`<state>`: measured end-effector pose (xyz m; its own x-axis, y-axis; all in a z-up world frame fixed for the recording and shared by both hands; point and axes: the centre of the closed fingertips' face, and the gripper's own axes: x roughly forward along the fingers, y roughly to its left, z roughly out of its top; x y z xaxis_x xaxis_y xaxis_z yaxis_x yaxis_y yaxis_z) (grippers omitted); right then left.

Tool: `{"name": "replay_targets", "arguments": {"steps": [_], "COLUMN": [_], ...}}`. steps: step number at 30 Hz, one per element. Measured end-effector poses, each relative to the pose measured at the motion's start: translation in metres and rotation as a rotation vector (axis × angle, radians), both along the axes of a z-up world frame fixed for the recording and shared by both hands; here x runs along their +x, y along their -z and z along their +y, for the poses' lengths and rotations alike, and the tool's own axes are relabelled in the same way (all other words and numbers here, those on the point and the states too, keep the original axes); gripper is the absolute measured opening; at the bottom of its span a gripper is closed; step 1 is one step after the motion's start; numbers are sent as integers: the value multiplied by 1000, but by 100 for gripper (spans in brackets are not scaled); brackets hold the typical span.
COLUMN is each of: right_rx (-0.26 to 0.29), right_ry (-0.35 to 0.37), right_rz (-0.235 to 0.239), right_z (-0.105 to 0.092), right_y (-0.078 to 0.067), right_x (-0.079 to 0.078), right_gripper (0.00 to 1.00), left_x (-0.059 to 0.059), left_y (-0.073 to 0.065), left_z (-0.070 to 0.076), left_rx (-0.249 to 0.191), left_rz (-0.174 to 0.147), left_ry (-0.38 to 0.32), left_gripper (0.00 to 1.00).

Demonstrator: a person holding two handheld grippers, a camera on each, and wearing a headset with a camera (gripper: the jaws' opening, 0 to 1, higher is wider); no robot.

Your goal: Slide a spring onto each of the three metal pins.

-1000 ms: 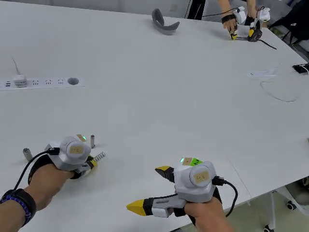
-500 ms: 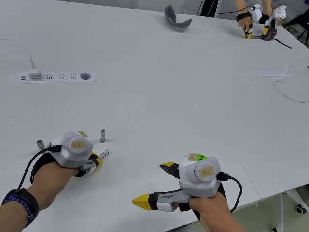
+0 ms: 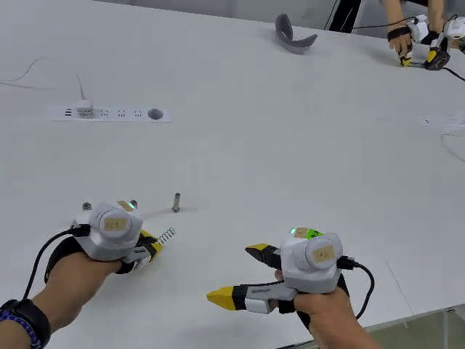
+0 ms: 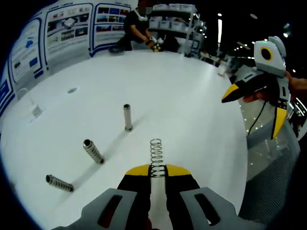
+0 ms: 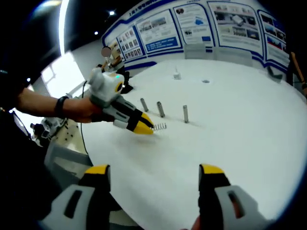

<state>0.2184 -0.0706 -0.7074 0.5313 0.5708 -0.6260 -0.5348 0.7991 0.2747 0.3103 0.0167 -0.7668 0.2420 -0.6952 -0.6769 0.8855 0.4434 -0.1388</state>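
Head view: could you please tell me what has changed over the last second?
Only the camera swung, so everything slid right in the picture. The left gripper stays shut on the spring, just short of the bare pin; the right gripper stays open. Nothing was taken or let go.

Wears a dark wristband (image 3: 18,314) with a blue-purple pattern on the left wrist and a black strap (image 3: 67,249) across the left hand. Left tool (image 3: 151,247): rounded light-grey housing, tan square sticker (image 3: 114,224) on the domed cap, green light (image 3: 129,205), black jaws tipped in yellow, black cable (image 3: 45,251) looping back along the forearm. Right tool (image 3: 236,275): same grey body and tan sticker (image 3: 323,254), bright green light (image 3: 306,233), long grey-and-black jaws with yellow tips, black cable (image 3: 361,273) curling from the rear.
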Motion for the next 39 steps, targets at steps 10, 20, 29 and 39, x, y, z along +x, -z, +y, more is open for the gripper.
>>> {"name": "replay_targets", "arguments": {"steps": [10, 20, 29, 39], "right_rx": [77, 169, 259, 445], "right_ry": [-44, -104, -144, -172], "right_rz": [-4, 4, 16, 109], "right_z": [21, 50, 74, 109], "right_y": [-10, -19, -26, -31], "right_x": [9, 19, 26, 28], "right_gripper": [67, 60, 51, 44], "left_x": [-9, -25, -40, -65], "left_y": [-25, -46, -53, -68], "left_z": [16, 27, 44, 49], "left_rx": [-38, -68, -80, -92], "left_rz": [-32, -67, -72, -91], "left_ry": [-8, 25, 41, 90], "left_gripper": [10, 10, 10, 10]}}
